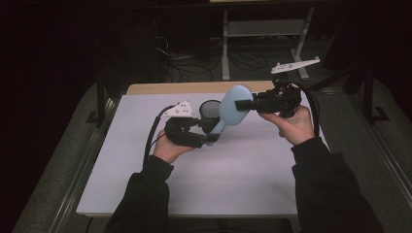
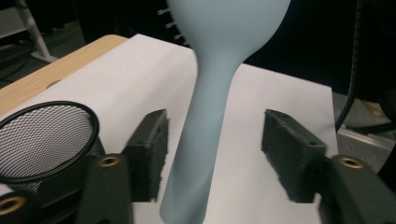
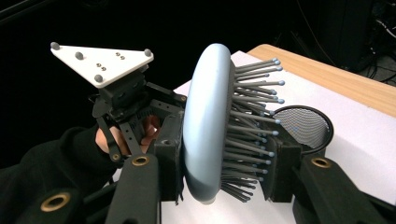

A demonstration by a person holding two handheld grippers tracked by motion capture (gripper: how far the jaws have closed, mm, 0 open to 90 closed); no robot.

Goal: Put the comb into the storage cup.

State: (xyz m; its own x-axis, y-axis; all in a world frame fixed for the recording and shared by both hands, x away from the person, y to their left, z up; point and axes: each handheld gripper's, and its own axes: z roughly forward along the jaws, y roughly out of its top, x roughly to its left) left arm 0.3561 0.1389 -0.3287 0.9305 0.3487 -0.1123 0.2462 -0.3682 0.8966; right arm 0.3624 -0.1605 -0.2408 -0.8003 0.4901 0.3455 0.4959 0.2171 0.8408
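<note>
Hairbrush off surface, head clamped in right gripper jaws; left gripper jaws open around handle. Handover looks halfway, mesh cup waiting.

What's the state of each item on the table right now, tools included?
Hairbrush: off the table, head clamped front-to-back, bristles away from the person.
Right tool: shut on the hairbrush head.
Left tool: open, jaws either side of the handle, not touching it.
Mesh cup: upright on the table beside the left tool; contents not visible.
</note>
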